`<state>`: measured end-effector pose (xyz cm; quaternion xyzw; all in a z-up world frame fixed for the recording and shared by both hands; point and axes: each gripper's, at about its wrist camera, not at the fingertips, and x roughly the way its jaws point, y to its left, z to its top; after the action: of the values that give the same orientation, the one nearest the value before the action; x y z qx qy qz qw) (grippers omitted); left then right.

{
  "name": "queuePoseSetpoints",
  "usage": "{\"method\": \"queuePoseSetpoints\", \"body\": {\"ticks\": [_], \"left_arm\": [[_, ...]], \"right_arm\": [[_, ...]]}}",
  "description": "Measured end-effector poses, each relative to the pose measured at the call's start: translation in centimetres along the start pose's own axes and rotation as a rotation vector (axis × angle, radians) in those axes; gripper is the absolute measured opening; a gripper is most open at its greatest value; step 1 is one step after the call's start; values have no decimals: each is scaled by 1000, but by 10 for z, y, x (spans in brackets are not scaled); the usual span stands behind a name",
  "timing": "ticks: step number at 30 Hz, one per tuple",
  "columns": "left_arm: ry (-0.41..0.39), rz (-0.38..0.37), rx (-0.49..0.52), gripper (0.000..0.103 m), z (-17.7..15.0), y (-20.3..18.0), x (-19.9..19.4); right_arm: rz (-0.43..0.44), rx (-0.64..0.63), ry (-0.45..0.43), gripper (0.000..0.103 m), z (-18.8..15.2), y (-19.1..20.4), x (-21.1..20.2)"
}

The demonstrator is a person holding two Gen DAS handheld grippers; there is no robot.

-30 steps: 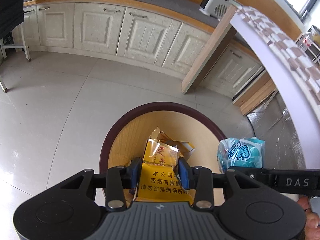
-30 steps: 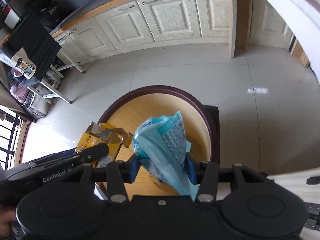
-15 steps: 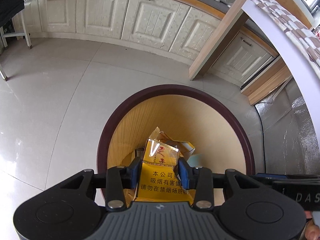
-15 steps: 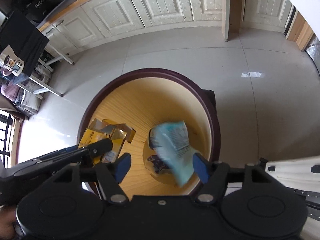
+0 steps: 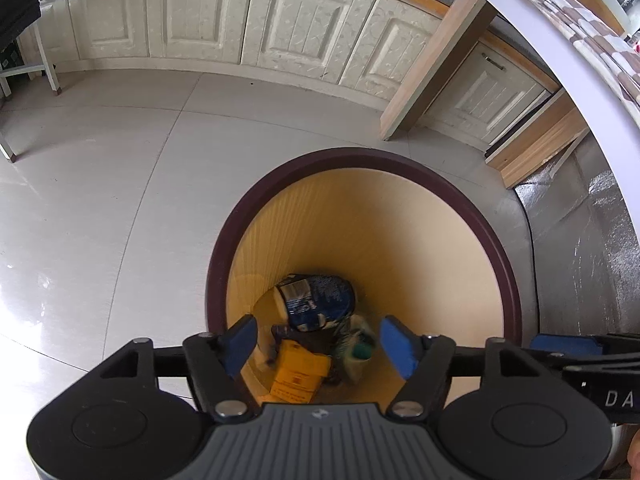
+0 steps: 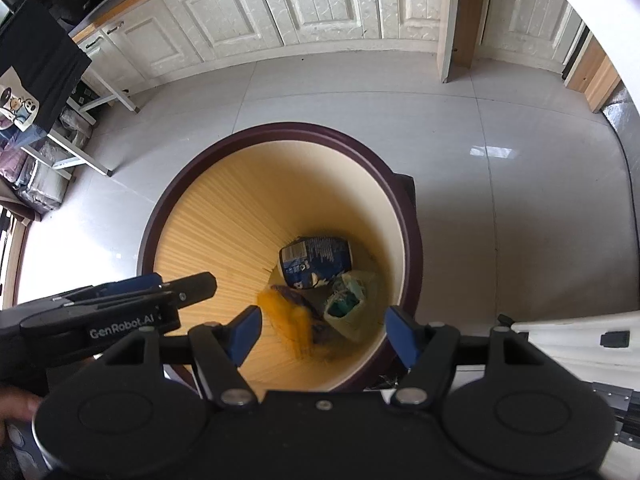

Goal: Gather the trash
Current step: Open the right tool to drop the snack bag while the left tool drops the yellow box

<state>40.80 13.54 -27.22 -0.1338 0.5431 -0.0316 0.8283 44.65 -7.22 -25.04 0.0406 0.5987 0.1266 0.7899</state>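
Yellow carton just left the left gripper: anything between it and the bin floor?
Nothing visible. The left gripper is open above the bin, and the yellow carton, blurred, is already down inside by the dark blue wrapper and the pale green wrapper.

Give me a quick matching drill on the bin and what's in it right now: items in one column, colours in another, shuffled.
Items:
1. bin rim
2. bin wall
3. carton
4. wrapper

Colours:
A. dark blue
B. pale wood yellow
C. dark maroon
D. orange-yellow

Pairs: 1-C, 2-B, 3-D, 4-A
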Motion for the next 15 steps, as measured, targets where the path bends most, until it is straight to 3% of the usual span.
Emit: {"method": "queuePoseSetpoints", "body": {"ticks": [9,15], "left_arm": [[-10,21,11,81,-7,2,-13],[-18,25,19,91,-12,2,-26]], "right_arm": [[-4,-30,-20,70,-6,2,-9],[-17,-34,-59,81,-11,3,-20]]}}
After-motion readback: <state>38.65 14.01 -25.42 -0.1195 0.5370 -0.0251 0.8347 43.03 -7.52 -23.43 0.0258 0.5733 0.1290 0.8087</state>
